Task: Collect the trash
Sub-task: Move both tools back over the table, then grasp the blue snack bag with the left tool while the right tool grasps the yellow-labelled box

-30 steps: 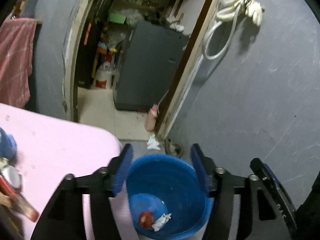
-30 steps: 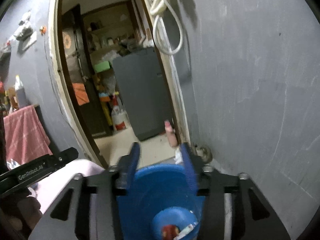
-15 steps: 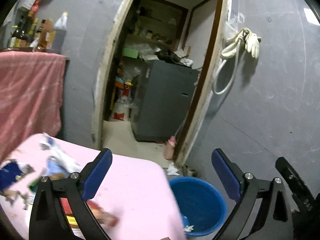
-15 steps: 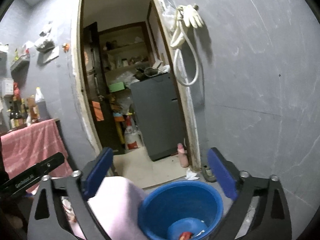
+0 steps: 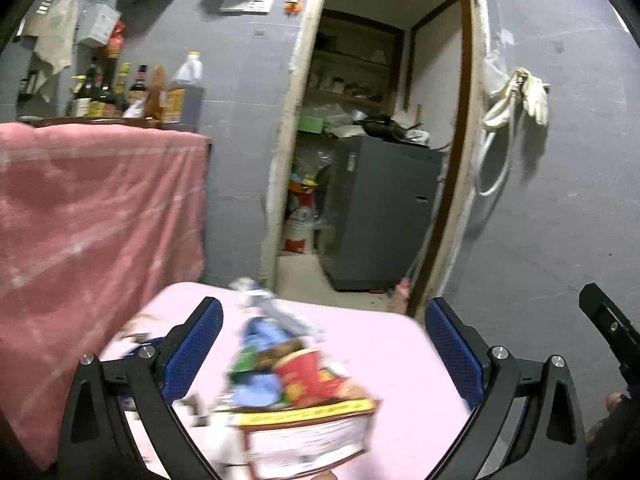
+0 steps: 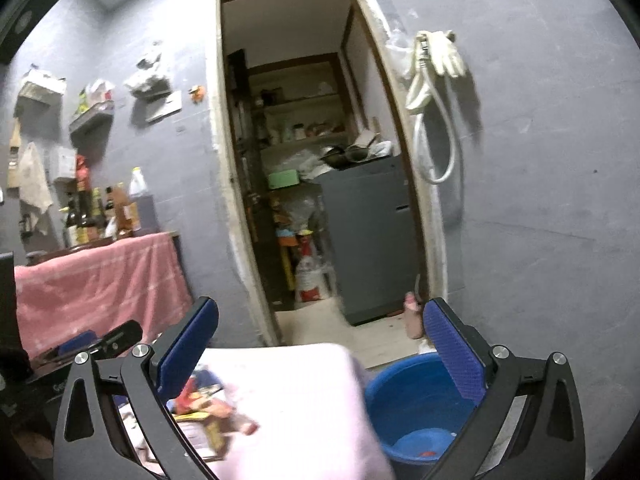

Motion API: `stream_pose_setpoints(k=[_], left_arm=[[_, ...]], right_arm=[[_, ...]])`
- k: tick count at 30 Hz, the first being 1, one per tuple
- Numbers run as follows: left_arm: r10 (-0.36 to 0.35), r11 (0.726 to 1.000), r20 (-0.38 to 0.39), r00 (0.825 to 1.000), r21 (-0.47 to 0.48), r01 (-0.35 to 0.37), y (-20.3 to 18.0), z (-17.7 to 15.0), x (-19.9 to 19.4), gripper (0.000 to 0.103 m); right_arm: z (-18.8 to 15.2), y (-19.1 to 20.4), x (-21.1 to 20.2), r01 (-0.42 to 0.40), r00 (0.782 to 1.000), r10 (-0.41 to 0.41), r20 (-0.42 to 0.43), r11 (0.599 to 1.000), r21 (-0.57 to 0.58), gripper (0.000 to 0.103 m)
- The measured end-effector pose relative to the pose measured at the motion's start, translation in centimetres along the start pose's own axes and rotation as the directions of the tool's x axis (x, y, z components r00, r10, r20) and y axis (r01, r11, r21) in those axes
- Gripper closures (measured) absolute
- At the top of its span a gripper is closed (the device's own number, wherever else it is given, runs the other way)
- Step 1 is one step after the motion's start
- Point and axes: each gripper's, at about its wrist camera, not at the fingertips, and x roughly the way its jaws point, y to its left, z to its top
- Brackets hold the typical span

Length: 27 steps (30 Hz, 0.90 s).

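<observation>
Grey wall all around, split by an open doorway with a grey cabinet inside and a hose with pale gloves hung beside the frame. To the left, a pink cloth draped over a stand, bottles lined along its top. Lower down, a pink bench carrying a blurred heap of trash: a red-and-yellow printed box, blue and green wrappers, grey crumpled plastic. Left tool spread wide, blue pads either side of the heap, nothing held, trash lying between and just ahead of the fingers; touching or not, cannot tell through the blur. Right tool likewise wide and holding nothing, the same trash low at its left finger, partly hidden behind the black frame. Only in the right wrist view: a blue bucket on the floor just beside the bench's right edge, a small red scrap at its bottom, and the other tool's black body at the far left. Only in the left wrist view: the heap seen head-on, with the box label facing the camera, too smeared to read.
</observation>
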Motion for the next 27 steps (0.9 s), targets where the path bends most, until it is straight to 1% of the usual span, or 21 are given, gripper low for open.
stream_pose_setpoints(k=[5, 8, 11, 14, 20, 23, 27], left_arm=[[0.105, 0.994, -0.011, 0.994, 0.010, -0.105, 4.4, -1.1, -1.4, 0.004], [0.151, 0.988, -0.022, 0.988, -0.006, -0.151, 7.0, -1.9, -1.8, 0.004], [0.192, 0.981, -0.041, 0.981, -0.023, -0.193, 9.6, -2.8, -1.9, 0.004], [0.227, 0.973, -0.062, 0.972, -0.036, -0.229, 11.6, -4.0, -1.8, 0.004], [0.255, 0.964, -0.112, 0.960, -0.047, -0.262, 14.6, -5.7, -1.3, 0.004], [0.255, 0.963, -0.133, 0.958, -0.053, -0.264, 15.7, -6.0, -0.7, 0.004], [0.237, 0.966, -0.167, 0.957, -0.061, -0.250, 16.8, -6.2, 0.1, 0.004]], right_arm=[[-1.8, 3.3, 0.9, -0.052, 0.998, 0.052, -0.041, 0.999, -0.001, 0.000], [-3.0, 5.1, 1.6, -0.084, 0.994, 0.083, -0.077, 0.996, -0.007, 0.000], [-4.5, 6.8, 2.3, -0.125, 0.985, 0.121, -0.124, 0.992, -0.017, 0.000], [-5.7, 8.2, 3.1, -0.143, 0.976, 0.140, -0.167, 0.990, -0.011, 0.000], [-8.0, 10.0, 4.5, -0.156, 0.956, 0.149, -0.251, 0.988, -0.009, 0.000], [-9.2, 10.7, 5.4, -0.149, 0.942, 0.137, -0.306, 0.989, -0.018, 0.000], [-10.5, 11.6, 6.6, -0.147, 0.917, 0.122, -0.380, 0.988, -0.038, 0.000]])
